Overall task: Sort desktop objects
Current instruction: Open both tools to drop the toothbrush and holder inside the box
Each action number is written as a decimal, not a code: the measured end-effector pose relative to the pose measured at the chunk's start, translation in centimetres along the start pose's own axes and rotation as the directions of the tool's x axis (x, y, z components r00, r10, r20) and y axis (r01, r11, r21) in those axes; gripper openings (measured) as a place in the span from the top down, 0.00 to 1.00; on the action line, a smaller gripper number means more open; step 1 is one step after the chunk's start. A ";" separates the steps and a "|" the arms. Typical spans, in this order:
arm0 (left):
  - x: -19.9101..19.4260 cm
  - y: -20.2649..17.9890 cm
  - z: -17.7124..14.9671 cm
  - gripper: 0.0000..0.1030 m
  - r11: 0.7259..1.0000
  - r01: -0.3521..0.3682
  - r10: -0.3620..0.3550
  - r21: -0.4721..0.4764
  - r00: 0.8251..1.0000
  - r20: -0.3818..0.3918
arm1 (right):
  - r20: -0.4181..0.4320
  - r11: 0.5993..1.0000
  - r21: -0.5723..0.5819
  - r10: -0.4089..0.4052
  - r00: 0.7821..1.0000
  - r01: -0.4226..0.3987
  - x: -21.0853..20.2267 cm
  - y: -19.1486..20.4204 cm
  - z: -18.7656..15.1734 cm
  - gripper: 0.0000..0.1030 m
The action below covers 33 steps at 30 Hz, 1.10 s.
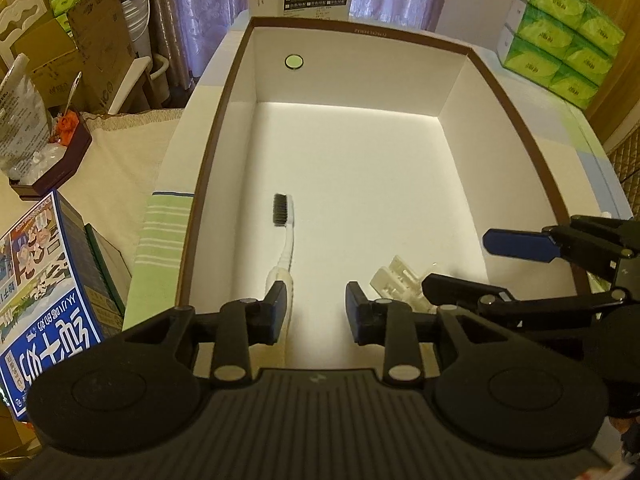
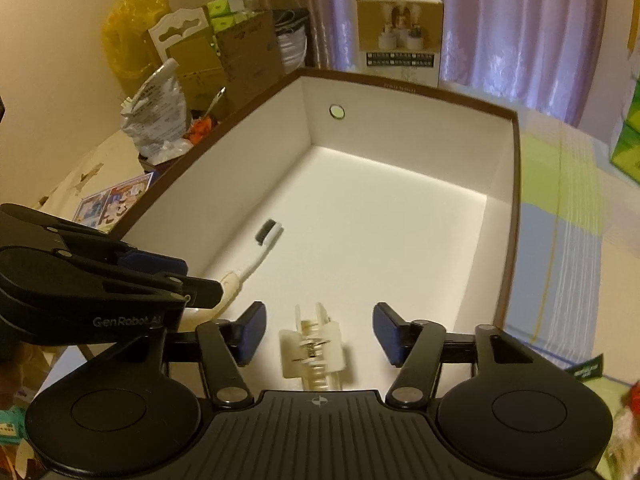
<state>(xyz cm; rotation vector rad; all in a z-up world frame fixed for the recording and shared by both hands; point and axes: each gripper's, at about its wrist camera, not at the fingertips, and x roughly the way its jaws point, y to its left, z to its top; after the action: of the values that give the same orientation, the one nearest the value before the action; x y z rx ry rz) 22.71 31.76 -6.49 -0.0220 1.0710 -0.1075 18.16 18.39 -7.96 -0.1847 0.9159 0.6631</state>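
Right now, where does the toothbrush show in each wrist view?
Left wrist: toothbrush lies left of centre on the box floor, bristles away, handle running under the left gripper.
Right wrist: toothbrush sits left of centre, handle partly behind the other gripper.
Shared landmark: green sticker on the far wall.

Green tissue packs (image 1: 560, 36) stacked near purple curtains (image 2: 500, 20), cardboard boxes (image 1: 80, 48) opposite.

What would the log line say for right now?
box: holds toothbrush, hair clip | left gripper: open, empty | right gripper: open, above clip
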 end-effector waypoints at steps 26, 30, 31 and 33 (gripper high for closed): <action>-6.4 -1.8 -1.9 0.21 1.000 -0.032 0.031 0.002 0.993 0.112 | 0.086 0.998 -0.045 -0.029 0.996 0.033 -7.0 0.7 -2.0 0.02; -7.4 -2.3 -2.5 0.20 0.999 -0.037 0.038 -0.010 0.991 0.125 | 0.094 0.998 -0.049 -0.021 0.995 0.026 -8.1 0.7 -2.7 0.02; -7.7 -2.5 -2.7 0.20 0.999 -0.037 0.039 -0.013 0.991 0.128 | 0.096 0.999 -0.049 -0.018 0.995 0.022 -8.4 0.7 -2.9 0.02; -8.2 -2.7 -3.2 0.20 0.999 -0.036 0.039 -0.018 0.990 0.132 | 0.099 0.999 -0.050 -0.010 0.995 0.015 -9.0 0.6 -3.3 0.02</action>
<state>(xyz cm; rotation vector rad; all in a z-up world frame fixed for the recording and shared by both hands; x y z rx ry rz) 15.82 29.97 -0.61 -0.0224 0.9392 -0.0630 11.71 13.40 -2.80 -0.2009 0.8029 0.6787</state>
